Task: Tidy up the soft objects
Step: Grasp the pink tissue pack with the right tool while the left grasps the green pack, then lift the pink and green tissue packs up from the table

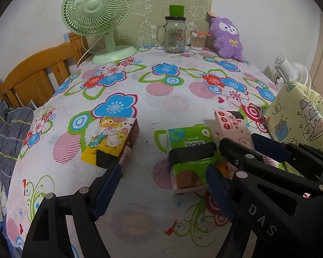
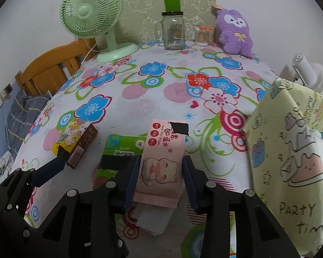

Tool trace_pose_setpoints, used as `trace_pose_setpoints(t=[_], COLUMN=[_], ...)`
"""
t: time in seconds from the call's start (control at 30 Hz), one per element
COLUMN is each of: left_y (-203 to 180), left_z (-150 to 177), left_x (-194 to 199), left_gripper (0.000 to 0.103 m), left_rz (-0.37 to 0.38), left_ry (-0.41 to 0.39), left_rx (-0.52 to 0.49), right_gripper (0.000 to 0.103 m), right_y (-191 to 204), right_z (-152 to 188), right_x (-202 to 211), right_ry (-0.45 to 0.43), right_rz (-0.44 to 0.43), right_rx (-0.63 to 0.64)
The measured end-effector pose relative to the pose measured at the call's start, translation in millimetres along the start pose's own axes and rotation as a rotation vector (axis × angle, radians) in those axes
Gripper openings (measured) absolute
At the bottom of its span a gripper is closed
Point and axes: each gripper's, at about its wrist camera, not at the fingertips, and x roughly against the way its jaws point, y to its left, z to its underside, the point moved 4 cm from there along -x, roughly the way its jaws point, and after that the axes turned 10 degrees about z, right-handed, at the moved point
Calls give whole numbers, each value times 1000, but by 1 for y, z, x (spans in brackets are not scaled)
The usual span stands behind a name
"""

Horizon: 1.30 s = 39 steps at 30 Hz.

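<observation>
Both grippers sit low over the flowered tablecloth [image 1: 172,99]: the left gripper [image 1: 161,185] is spread wide above bare cloth, the right gripper [image 2: 160,177] pinches the pink wipes pack [image 2: 161,161], which lies against the green tissue pack [image 1: 188,150].

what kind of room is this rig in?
Probably a bedroom at home, not a lab. A wooden bed headboard with striped bedding sits left of a table under a floral tablecloth, with a purple plush toy and a green desk fan at the back.
</observation>
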Motion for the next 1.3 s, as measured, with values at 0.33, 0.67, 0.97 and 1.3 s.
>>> trace_pose_setpoints(t=[0.33, 0.67, 0.97, 1.3], left_y=[-22, -23, -23, -26], left_z=[-4, -3, -5, -10], left_x=[-10, -24, -18, -1], left_gripper=[82, 60, 50, 48], left_rz=[17, 25, 30, 28], left_ry=[11, 41, 23, -16], left_rx=[-23, -7, -6, -6], right_gripper=[43, 44, 44, 44], right_y=[-22, -24, -23, -23], right_z=[2, 4, 2, -3], right_x=[2, -5, -4, 15], right_ry=[0, 18, 15, -21], right_rz=[19, 24, 23, 22], right_rx=[-24, -21, -23, -19])
